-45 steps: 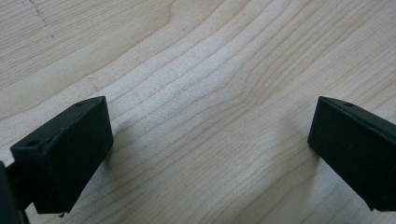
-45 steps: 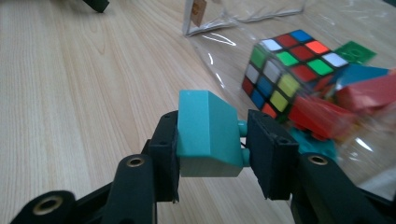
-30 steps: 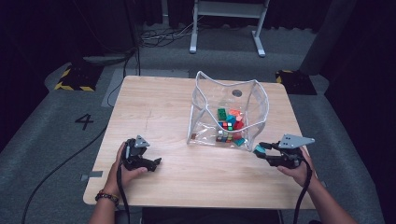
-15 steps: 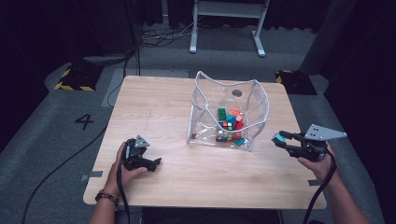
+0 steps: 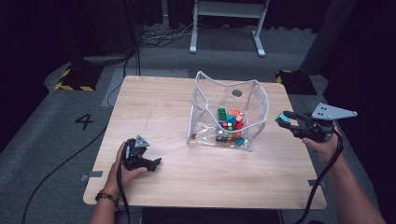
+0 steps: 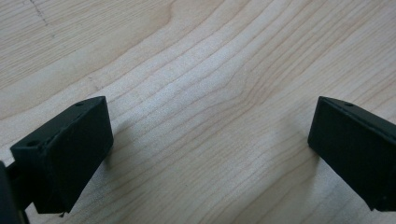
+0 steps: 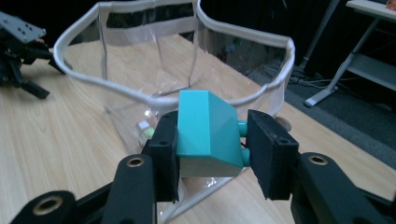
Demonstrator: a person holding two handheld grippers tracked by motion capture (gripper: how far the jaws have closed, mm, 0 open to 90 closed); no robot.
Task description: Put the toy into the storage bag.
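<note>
A clear plastic bag (image 5: 205, 105) with a white rim stands open in the middle of the table; several coloured toy bricks (image 5: 229, 123) lie in its bottom. My right gripper (image 5: 283, 119) hovers just right of the bag, above the table, shut on a teal sloped brick (image 7: 208, 133) whose studs point toward one jaw. The bag's rim (image 7: 154, 100) is right behind that brick in the right gripper view. My left gripper (image 5: 156, 163) rests low on the table's front left, open, with bare wood between its jaws (image 6: 210, 140).
The wooden table (image 5: 159, 107) has room left of the bag and along the front. A small dark piece (image 5: 193, 136) lies by the bag's left foot. A round hole (image 5: 236, 93) sits in the tabletop behind the bag. A white desk frame (image 5: 224, 18) stands beyond.
My right gripper has lifted the teal brick from the table beside the bag's front right corner and carried it up and to the right. The left gripper has stayed put.
</note>
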